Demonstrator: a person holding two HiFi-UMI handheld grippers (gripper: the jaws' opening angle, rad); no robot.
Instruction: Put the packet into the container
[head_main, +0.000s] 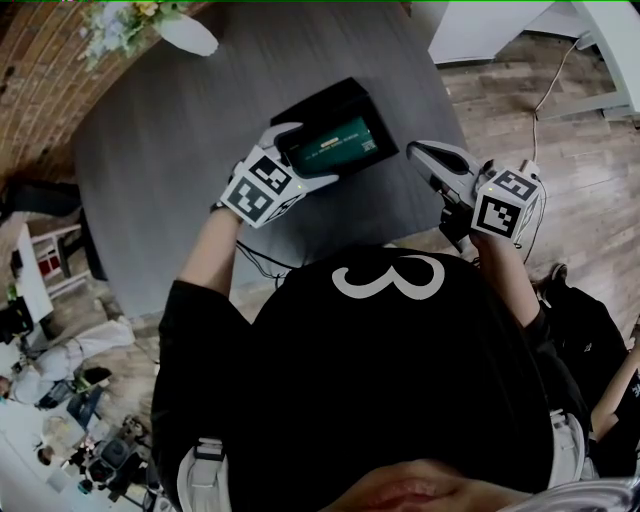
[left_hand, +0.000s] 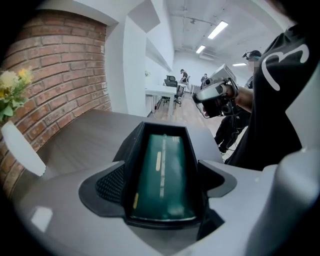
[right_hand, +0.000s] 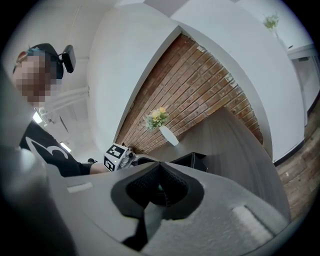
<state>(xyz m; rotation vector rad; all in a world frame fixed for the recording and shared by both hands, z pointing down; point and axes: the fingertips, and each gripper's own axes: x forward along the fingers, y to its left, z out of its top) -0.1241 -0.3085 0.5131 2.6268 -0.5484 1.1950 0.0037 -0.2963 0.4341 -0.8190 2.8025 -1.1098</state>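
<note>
Packet: the green packet (head_main: 335, 145) lies flat inside the black container (head_main: 322, 100), which sits at the near right of the grey worktop (head_main: 170, 170).
Left gripper: the left gripper (head_main: 310, 155) is at the container, its fingers (left_hand: 107, 186) spread wide on either side of the box; I cannot see them pressing on it.
Right gripper: the right gripper (head_main: 428, 152) is held off to the right, clear of the worktop edge, fingers closed together with nothing between them.
Progress: by my reckoning the job is as good as done, with the packet already in; only drawing the left gripper away seems left.
Writing: white print and a yellow stripe on the packet, too small to read; a large white "3" on the person's black top.
Far corner: a white vase of flowers (head_main: 185, 35) by the brick wall.
</note>
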